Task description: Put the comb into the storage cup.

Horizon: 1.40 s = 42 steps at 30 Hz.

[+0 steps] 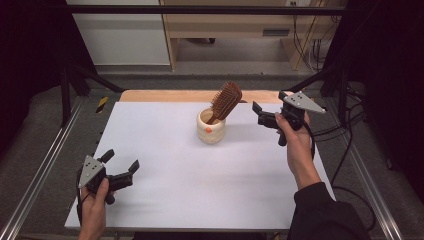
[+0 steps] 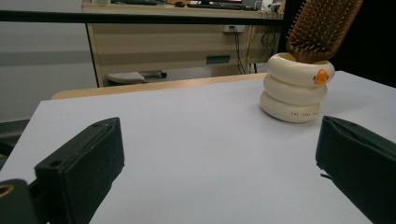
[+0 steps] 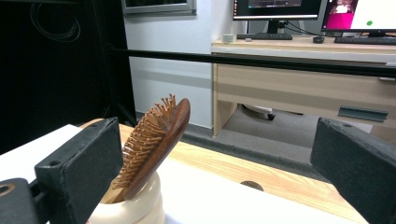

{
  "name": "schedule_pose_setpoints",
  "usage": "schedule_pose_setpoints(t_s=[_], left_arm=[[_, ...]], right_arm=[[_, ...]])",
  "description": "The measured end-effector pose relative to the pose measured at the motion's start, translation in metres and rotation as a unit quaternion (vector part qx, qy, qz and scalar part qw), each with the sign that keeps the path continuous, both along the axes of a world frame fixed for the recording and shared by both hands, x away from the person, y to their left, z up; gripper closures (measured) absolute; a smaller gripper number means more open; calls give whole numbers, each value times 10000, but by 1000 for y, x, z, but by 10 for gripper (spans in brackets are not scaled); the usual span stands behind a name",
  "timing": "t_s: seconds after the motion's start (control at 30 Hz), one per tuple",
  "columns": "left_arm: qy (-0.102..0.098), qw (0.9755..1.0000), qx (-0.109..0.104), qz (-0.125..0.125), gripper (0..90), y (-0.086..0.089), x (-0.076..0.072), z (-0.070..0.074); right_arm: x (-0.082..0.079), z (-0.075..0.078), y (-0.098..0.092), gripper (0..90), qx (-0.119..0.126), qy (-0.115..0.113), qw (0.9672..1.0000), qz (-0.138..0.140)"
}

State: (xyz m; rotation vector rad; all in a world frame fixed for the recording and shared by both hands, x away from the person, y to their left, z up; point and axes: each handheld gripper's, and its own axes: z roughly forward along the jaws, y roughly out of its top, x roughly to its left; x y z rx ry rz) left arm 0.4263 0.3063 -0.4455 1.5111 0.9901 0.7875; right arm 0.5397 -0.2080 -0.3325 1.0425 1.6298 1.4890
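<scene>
A cream ringed cup (image 1: 210,128) stands near the middle of the white table top (image 1: 175,175), toward its far edge. A wooden hairbrush (image 1: 226,101) stands in it handle down, with the bristled head leaning right. My right gripper (image 1: 270,102) hovers open just right of the brush head, apart from it. In the right gripper view the brush (image 3: 154,144) and cup (image 3: 133,205) sit by the left jaw, and the gripper (image 3: 215,172) holds nothing. My left gripper (image 1: 121,160) rests open low at the front left. Ahead of it (image 2: 219,163) are the cup (image 2: 297,88) and brush (image 2: 322,28).
A wooden strip (image 1: 165,96) runs along the table's far edge. Metal rails (image 1: 45,165) flank the table on both sides. Beyond stand a wooden desk (image 3: 303,88) with monitors (image 3: 280,9) and a black crossbar (image 1: 200,9). Cables (image 1: 345,150) trail at the right.
</scene>
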Motion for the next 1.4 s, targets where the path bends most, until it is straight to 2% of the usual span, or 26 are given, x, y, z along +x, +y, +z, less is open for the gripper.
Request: schedule_pose_setpoints(t_s=[0.57, 0.83, 1.23, 1.4], left_arm=[[-2, 10000, -36, 19, 13, 1, -1, 0], [-29, 10000, -66, 51, 13, 3, -3, 2], [-82, 10000, 26, 31, 13, 0, -8, 5], [-80, 10000, -26, 48, 13, 0, -10, 5]], right_arm=[[-17, -7, -17, 26, -71, 62, 10000, -26], [-28, -9, -26, 26, -1, 39, 10000, -62], [-43, -17, -39, 26, -21, 25, 9999, -162], [-50, -19, -47, 24, 6, 32, 9999, -170]])
